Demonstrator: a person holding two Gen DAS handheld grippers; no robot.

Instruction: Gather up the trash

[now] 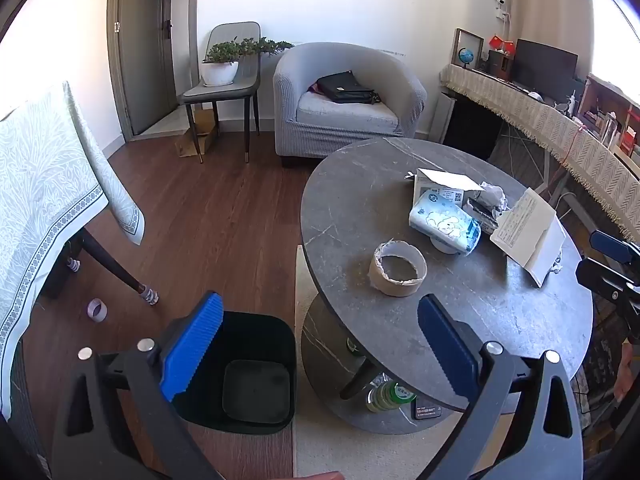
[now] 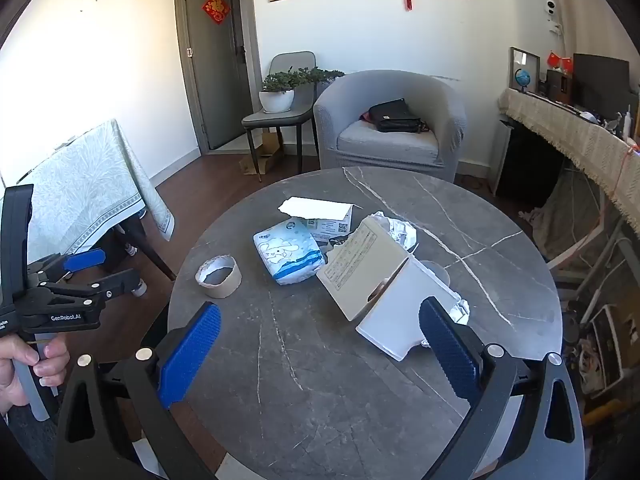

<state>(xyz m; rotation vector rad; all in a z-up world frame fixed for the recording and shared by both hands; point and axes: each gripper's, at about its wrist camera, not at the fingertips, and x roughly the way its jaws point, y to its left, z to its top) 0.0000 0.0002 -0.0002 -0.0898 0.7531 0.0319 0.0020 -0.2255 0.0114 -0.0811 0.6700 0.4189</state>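
- While you are holding both grippers over the round worktop [image 2: 304,380], the left gripper [image 1: 320,344] and the right gripper [image 2: 320,344] are both showing their blue ribbed fingers [image 2: 188,356] standing wide apart, with nothing between them.
- The trash is lying clustered toward the far side of the grey, white-veined stone top: a cardboard tape core [image 2: 219,276], a soft blue-and-white tissue pack [image 2: 290,254], a torn white box [image 2: 320,216], crumpled paper [image 2: 394,228] and an opened white carton [image 2: 384,300], which is sitting nearest your right fingers.
- A black bin [image 1: 256,376] is standing on the wooden floor just beside the worktop, under your left fingers, and appears to be holding nothing.
- A grey armchair [image 1: 348,100] with a black bag [image 1: 346,88] on it is sitting beyond the worktop.
- A bottle [image 1: 386,396] is lying on the lower shelf.
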